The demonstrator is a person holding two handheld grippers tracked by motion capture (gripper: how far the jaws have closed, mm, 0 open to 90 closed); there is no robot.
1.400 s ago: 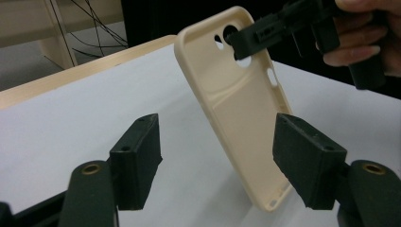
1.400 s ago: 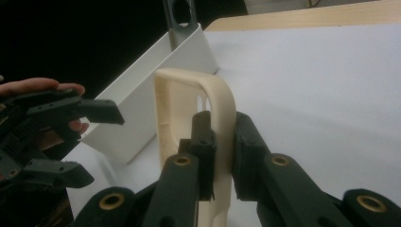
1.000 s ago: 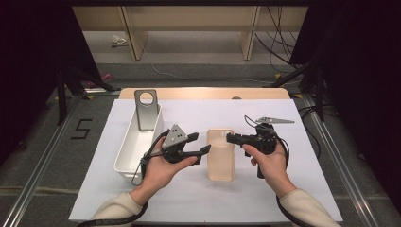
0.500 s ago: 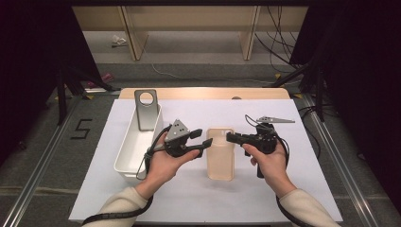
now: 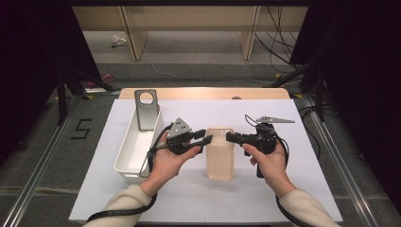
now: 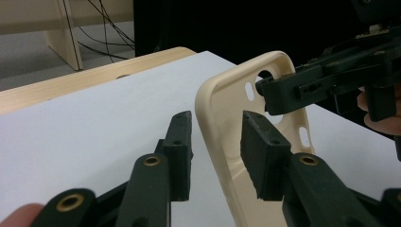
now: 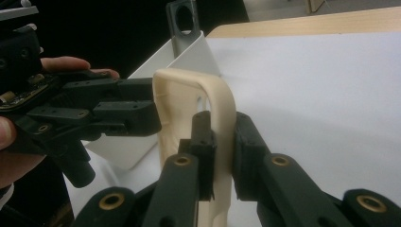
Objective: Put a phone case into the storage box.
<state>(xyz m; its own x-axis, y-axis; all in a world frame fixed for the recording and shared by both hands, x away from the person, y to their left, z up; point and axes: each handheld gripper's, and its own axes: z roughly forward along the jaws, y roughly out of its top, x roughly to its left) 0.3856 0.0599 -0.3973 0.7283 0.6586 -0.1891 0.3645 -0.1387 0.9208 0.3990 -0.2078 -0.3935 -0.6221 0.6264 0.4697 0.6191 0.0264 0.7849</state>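
Note:
A cream phone case (image 5: 220, 156) is over the white sheet at mid table, its far end lifted. My right gripper (image 5: 230, 137) is shut on the case's right wall near the top; in the right gripper view the two jaws (image 7: 220, 137) pinch that cream wall (image 7: 189, 94). My left gripper (image 5: 206, 137) is open at the case's left side. In the left gripper view its jaws (image 6: 215, 142) straddle the case's left wall (image 6: 208, 104), with gaps on both sides. The right gripper (image 6: 307, 85) shows beyond the case there.
A white bin (image 5: 137, 142) stands left of my left hand, with a grey metal plate (image 5: 145, 109) with a round hole leaning at its far end. The white sheet (image 5: 293, 189) covers a wooden table (image 5: 203, 93). Cables trail from both grippers.
My left gripper has moved right and a little farther away, up to the case, so its open jaws now straddle the left wall. The right gripper has held still on the case.

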